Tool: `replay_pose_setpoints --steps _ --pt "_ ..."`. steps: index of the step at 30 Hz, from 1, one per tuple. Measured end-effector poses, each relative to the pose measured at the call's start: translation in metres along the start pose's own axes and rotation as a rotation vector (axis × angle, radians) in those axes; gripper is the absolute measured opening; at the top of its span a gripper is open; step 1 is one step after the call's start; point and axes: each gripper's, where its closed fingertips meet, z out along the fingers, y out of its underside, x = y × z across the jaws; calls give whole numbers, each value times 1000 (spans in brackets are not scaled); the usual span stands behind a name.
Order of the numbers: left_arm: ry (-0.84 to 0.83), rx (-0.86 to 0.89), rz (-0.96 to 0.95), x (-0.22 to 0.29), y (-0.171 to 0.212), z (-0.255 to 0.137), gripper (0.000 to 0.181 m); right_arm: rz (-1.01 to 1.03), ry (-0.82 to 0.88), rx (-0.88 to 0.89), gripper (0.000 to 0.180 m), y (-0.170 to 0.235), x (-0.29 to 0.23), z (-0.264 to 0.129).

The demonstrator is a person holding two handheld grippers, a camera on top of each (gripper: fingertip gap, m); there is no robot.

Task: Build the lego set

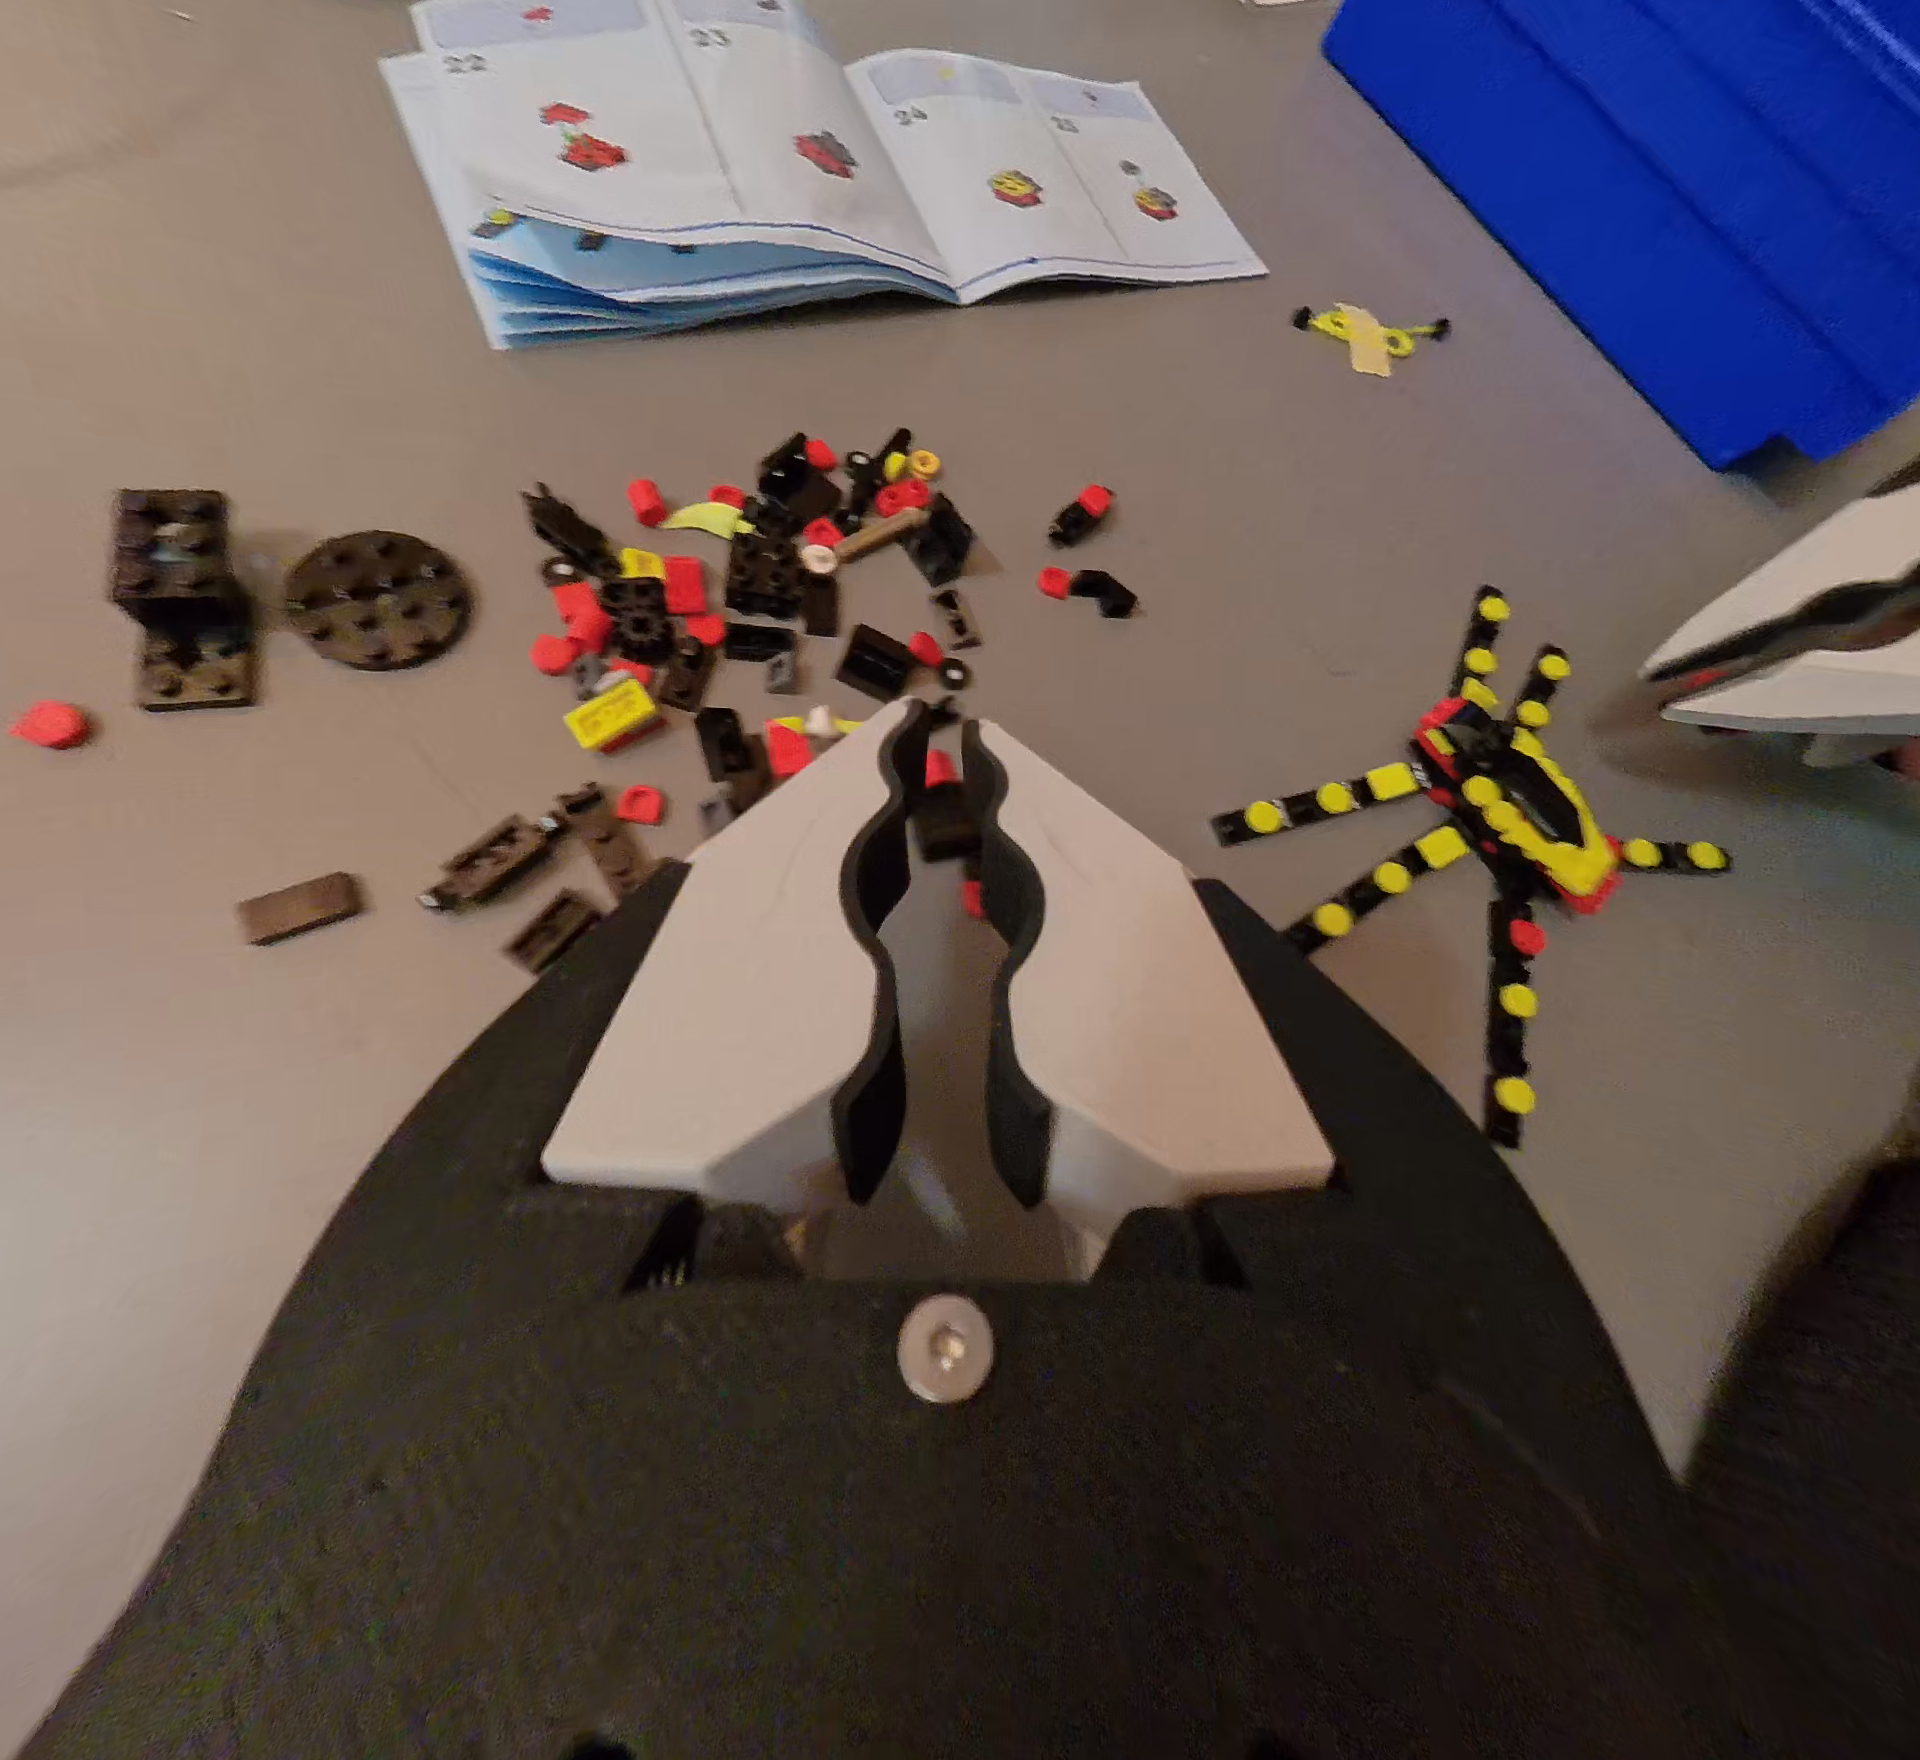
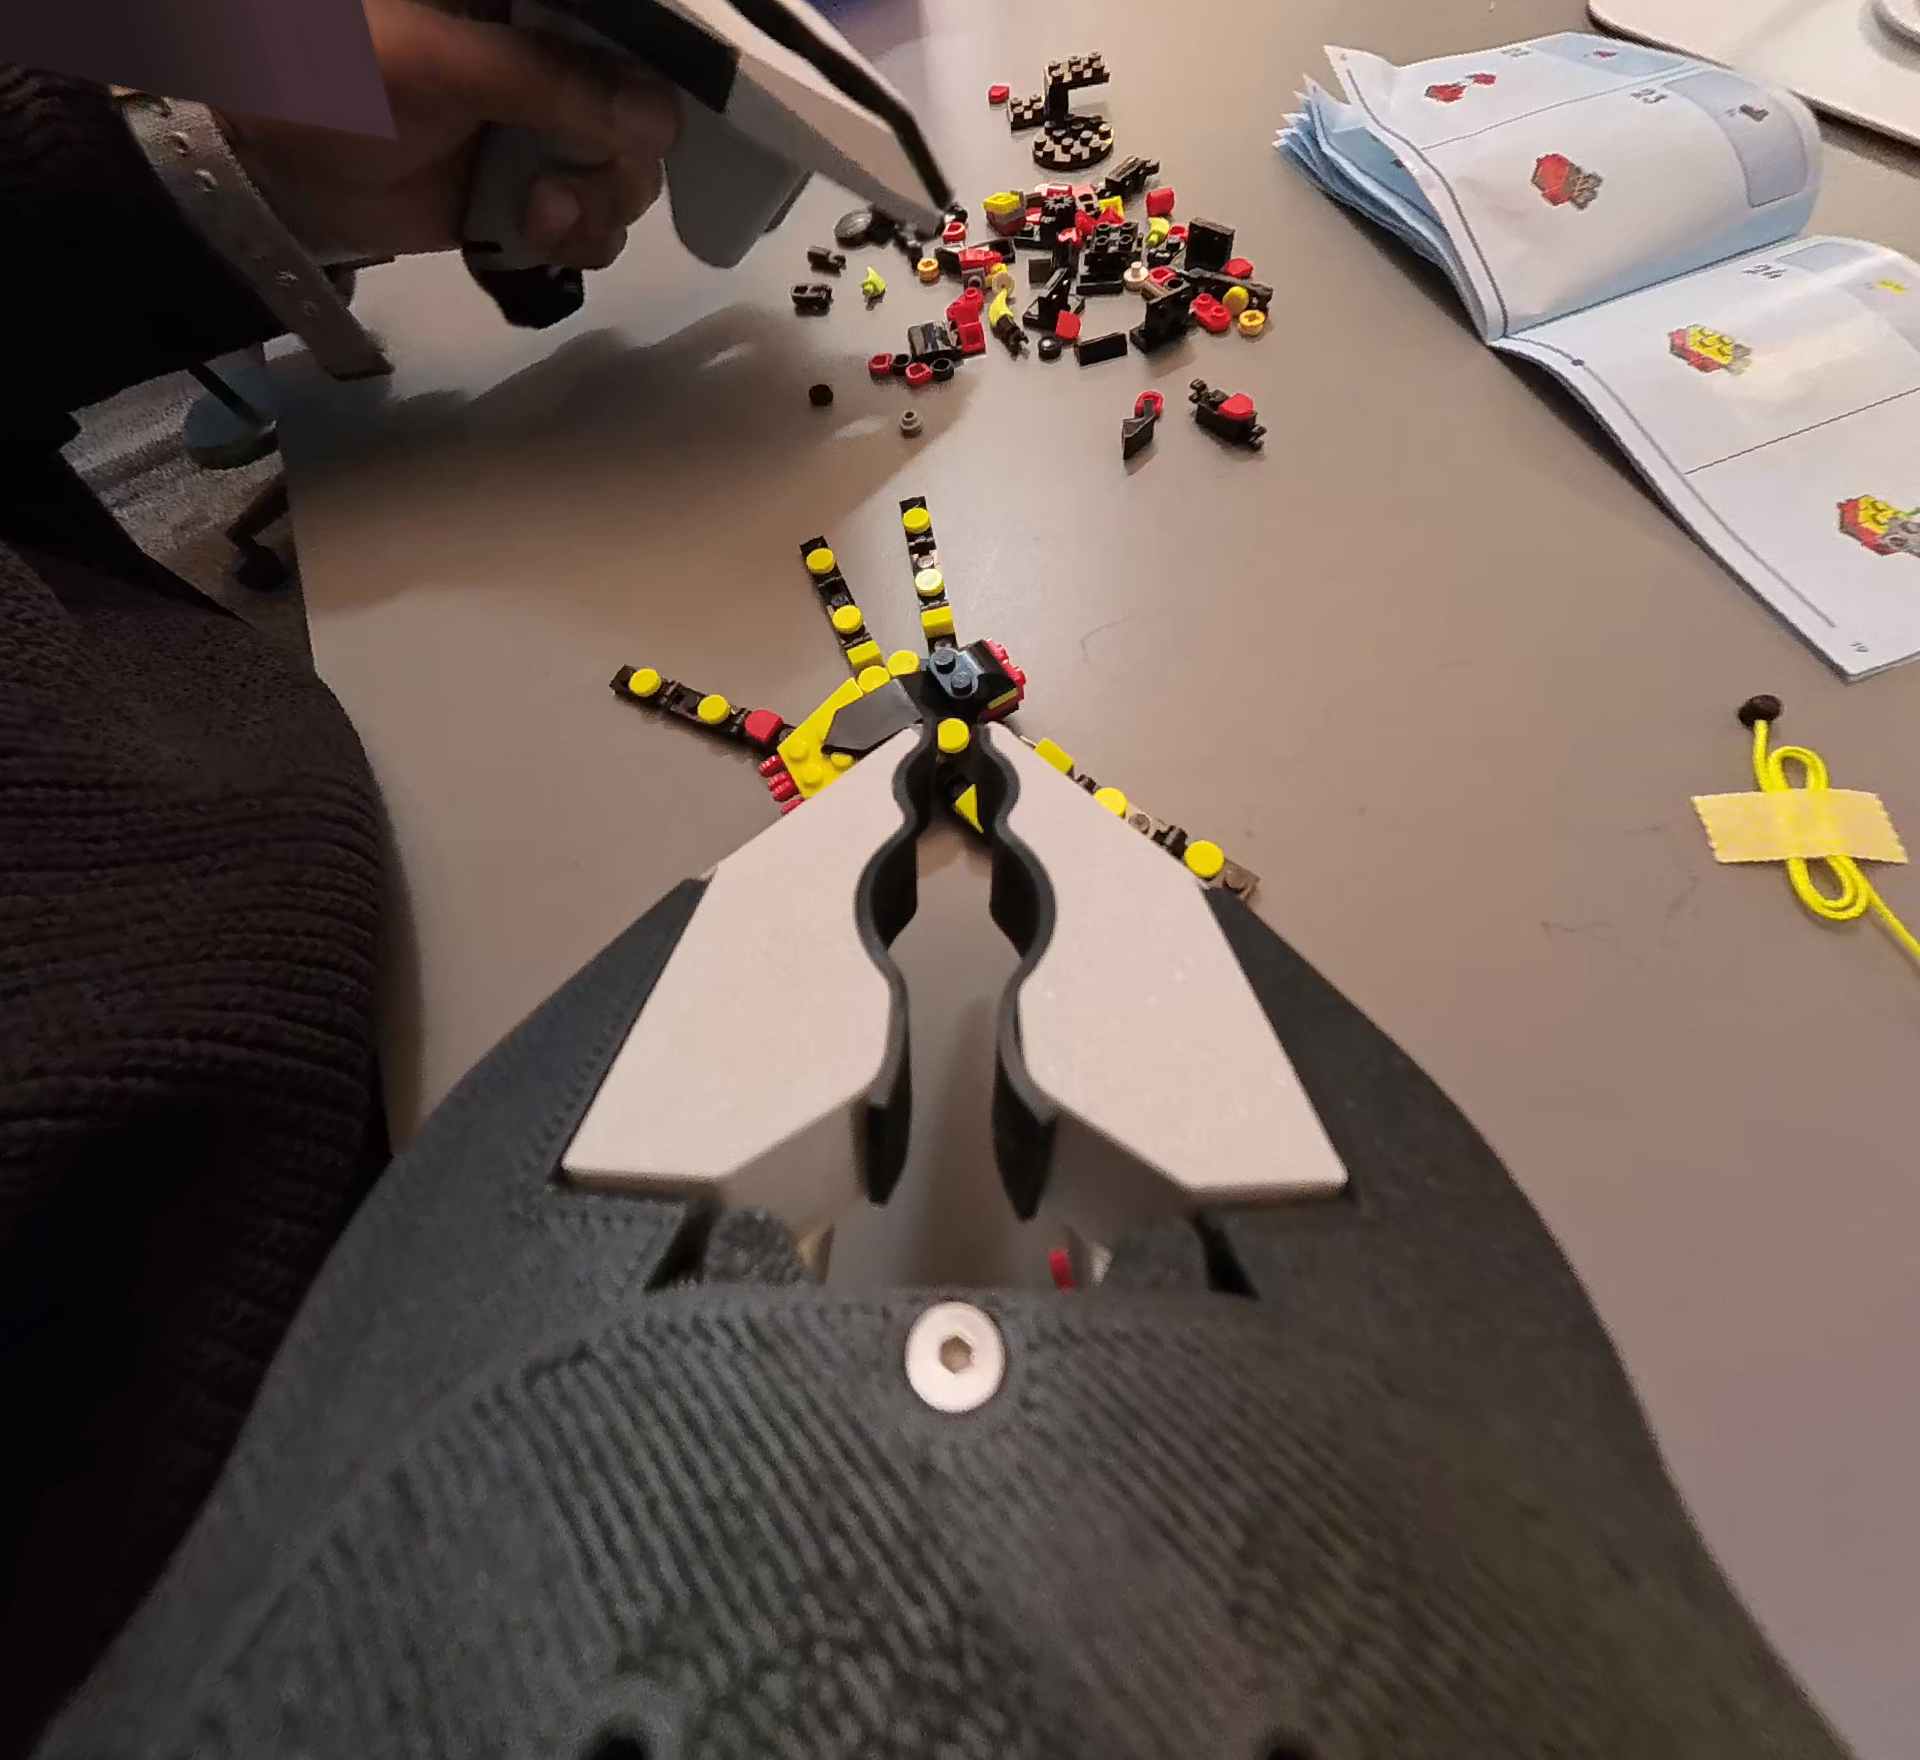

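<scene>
A pile of loose red, black and yellow bricks (image 1: 769,588) lies mid-table and also shows in the right wrist view (image 2: 1091,266). My left gripper (image 1: 943,721) has its tips down at the pile's near edge, jaws a narrow gap apart. A small dark bit sits at the tips, and I cannot tell if it is gripped. The part-built black, yellow and red spider-like model (image 2: 862,723) lies flat with its legs spread. My right gripper (image 2: 953,746) hovers just over its body, jaws slightly apart and holding nothing.
An open instruction booklet (image 1: 831,172) lies beyond the pile. A black brick stand and round plate (image 1: 379,598) sit left of the pile. A blue bin (image 1: 1662,131) is at the back right, with yellow string and tape (image 2: 1797,827) near it. A person's sleeve (image 2: 156,879) is at the table edge.
</scene>
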Motion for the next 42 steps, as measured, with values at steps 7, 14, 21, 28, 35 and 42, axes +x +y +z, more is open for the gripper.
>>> replay_pose_setpoints --steps 7,14,21,28,35,42 --pt "-149 -19 22 -47 -7 3 1 9 -6 4 4 0 1 2" --pt "-133 -86 45 -59 0 23 1 27 -9 10 5 0 4 2" --pt "-119 -123 58 -56 4 28 3 55 -15 16 5 1 9 3" --pt "-114 -118 38 -57 3 28 7 64 -17 22 5 0 10 3" --pt "-118 -118 49 -57 2 29 11 1 18 86 0 -15 11 -8" --pt "-111 -118 39 -58 2 29 6 -6 304 462 0 -61 65 -112"
